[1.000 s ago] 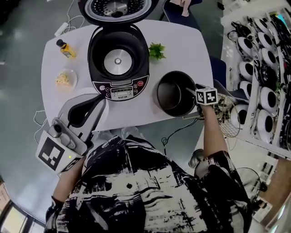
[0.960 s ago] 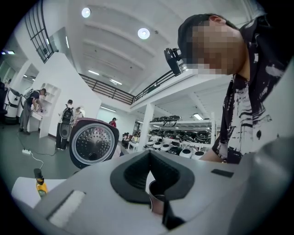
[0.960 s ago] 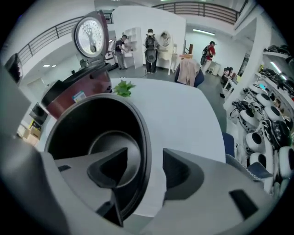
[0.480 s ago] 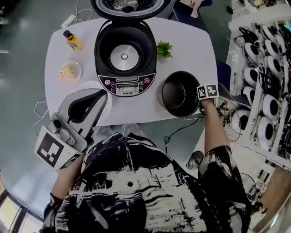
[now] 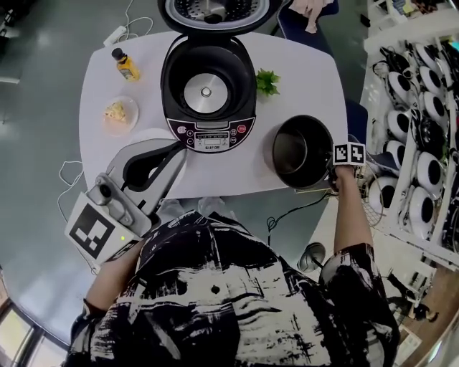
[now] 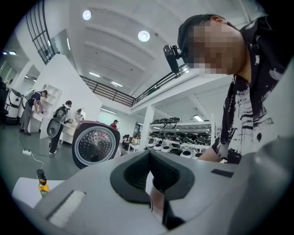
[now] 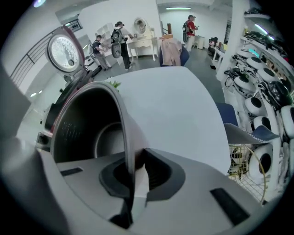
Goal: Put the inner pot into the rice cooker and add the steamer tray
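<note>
The black rice cooker (image 5: 208,93) stands open on the white table (image 5: 301,79), its lid (image 5: 215,11) tipped back and its well empty. To its right sits the dark inner pot (image 5: 300,152). My right gripper (image 5: 336,163) points steeply down and is shut on the pot's right rim; the thin wall (image 7: 120,124) runs between the pads. My left gripper (image 5: 172,148) hovers level at the table's front left, above a white round tray (image 5: 152,135). Its tips (image 6: 148,153) meet and I see nothing held.
A yellow bottle (image 5: 127,64) and a small dish of food (image 5: 118,112) sit at the table's left. A green sprig (image 5: 267,81) lies beside the cooker. Shelves of cookers (image 5: 423,107) and a wire basket (image 7: 248,170) stand close on the right.
The head view has shifted, so everything sits further right. The right gripper stays at the pot's right rim, and the left gripper holds its place over the white tray.
</note>
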The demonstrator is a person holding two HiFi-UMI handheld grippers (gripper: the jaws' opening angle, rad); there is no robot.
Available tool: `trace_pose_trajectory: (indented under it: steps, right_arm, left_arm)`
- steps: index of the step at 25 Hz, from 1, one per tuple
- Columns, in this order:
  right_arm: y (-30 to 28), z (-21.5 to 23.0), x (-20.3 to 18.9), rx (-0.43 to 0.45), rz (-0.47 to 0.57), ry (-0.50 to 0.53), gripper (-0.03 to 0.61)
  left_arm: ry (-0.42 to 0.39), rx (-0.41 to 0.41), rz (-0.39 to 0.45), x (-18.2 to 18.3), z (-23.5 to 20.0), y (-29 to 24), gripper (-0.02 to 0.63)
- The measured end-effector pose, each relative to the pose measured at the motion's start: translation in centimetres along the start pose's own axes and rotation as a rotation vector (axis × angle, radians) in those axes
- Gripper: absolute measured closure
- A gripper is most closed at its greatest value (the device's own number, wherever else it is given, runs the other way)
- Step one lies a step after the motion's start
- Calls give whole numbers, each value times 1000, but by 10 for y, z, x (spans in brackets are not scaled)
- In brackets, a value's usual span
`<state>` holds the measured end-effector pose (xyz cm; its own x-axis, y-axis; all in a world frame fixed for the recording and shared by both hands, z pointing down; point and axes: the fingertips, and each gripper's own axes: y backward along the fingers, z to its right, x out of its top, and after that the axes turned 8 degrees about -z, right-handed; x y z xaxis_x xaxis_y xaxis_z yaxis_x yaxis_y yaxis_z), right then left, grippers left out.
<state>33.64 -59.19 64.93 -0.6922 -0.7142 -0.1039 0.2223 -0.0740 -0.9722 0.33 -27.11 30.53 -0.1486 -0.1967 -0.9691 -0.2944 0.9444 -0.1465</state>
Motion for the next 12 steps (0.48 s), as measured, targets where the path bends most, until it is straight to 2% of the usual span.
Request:
trace_pose_trajectory:
  steps: [6, 12]
  right_arm:
    - [95, -24, 51, 65, 153, 5, 572]
    - [183, -102, 136, 136, 278, 106, 572]
  left_arm:
    - [3, -34, 47, 8, 1, 4, 609]
    - [16, -35, 94, 12, -6, 24, 609]
